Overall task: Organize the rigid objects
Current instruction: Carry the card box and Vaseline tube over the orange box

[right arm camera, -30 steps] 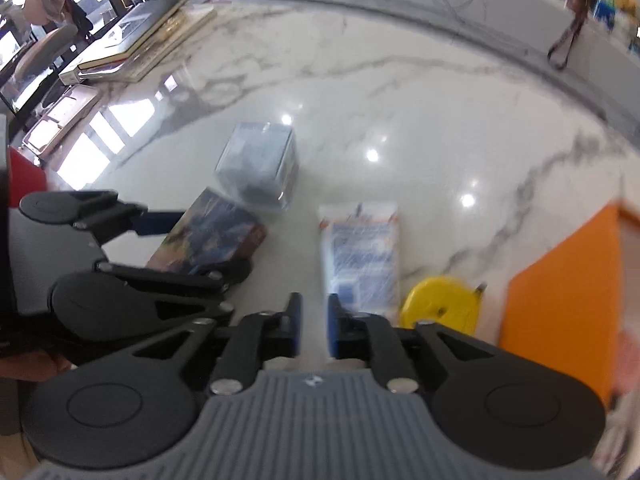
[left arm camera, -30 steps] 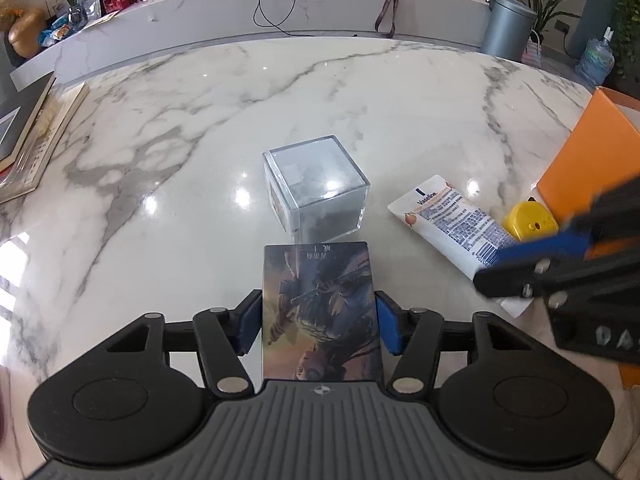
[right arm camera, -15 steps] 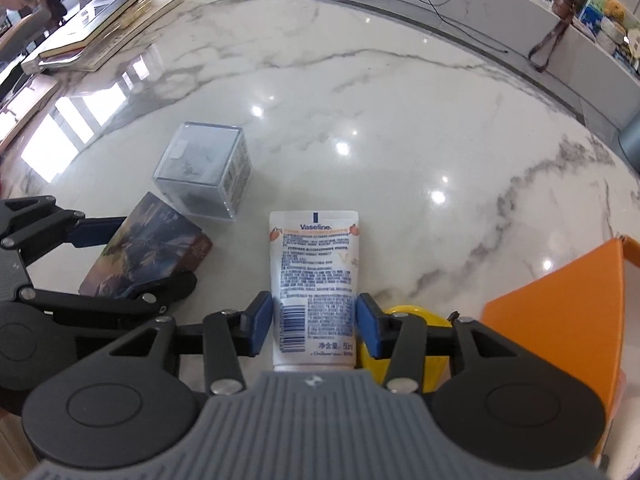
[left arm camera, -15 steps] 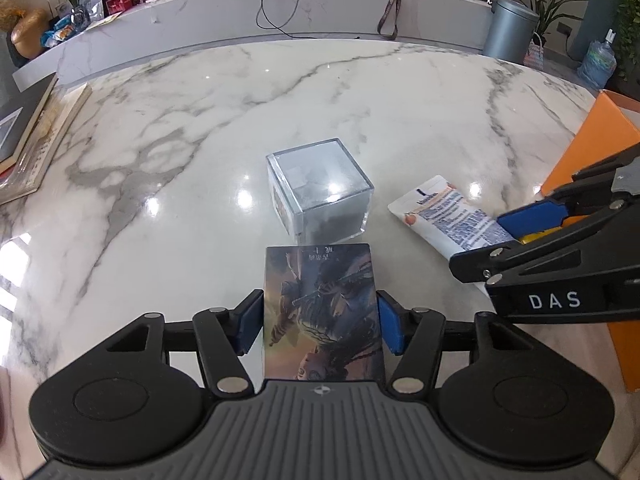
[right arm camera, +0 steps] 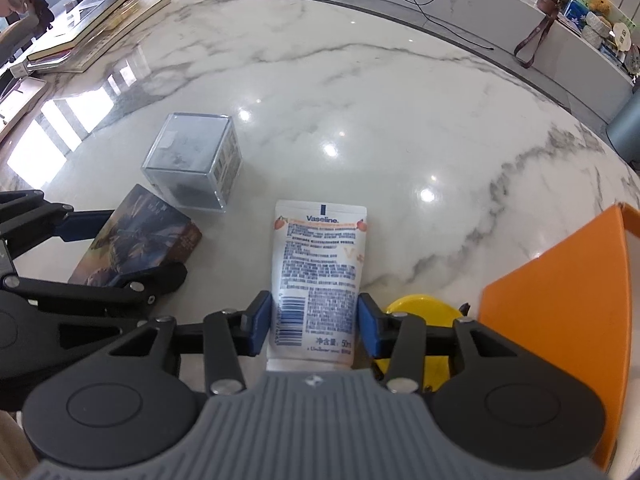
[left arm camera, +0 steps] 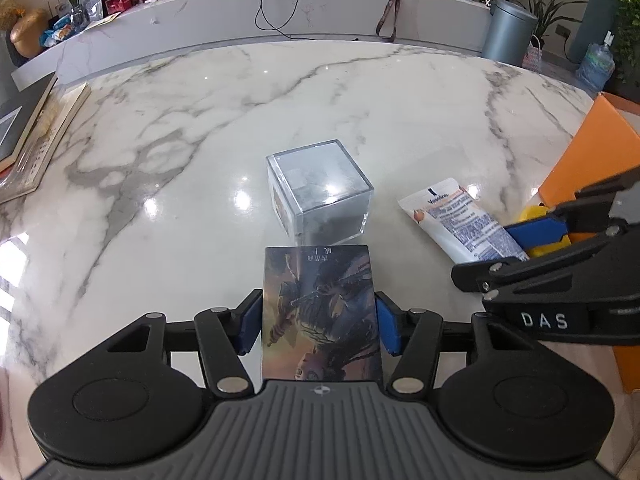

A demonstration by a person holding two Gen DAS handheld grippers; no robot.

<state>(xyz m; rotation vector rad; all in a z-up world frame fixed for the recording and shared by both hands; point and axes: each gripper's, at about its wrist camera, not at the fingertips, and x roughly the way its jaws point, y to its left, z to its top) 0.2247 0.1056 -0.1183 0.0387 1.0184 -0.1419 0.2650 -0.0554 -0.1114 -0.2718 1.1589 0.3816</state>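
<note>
At the bottom centre of the left wrist view, the left gripper (left arm camera: 319, 322) is closing its jaws on the picture card box (left arm camera: 320, 312), pads at its long edges. In the right wrist view's lower middle, the right gripper (right arm camera: 315, 325) straddles the Vaseline tube (right arm camera: 318, 276) lying flat on the marble table (right arm camera: 360, 80), pads beside it with slight gaps, likely for lifting toward the orange box (right arm camera: 560, 320) at the right edge.

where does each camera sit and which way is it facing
Left wrist: on the left gripper, looking steeply down along its fingers at the illustrated card box between them; jaws closing. The right gripper shows at right.
Right wrist: on the right gripper, looking steeply down at the white Vaseline tube between its fingers. The left gripper shows at left.
Shared: the clear plastic cube, card box, tube, yellow round object, orange box, white marble table.
</note>
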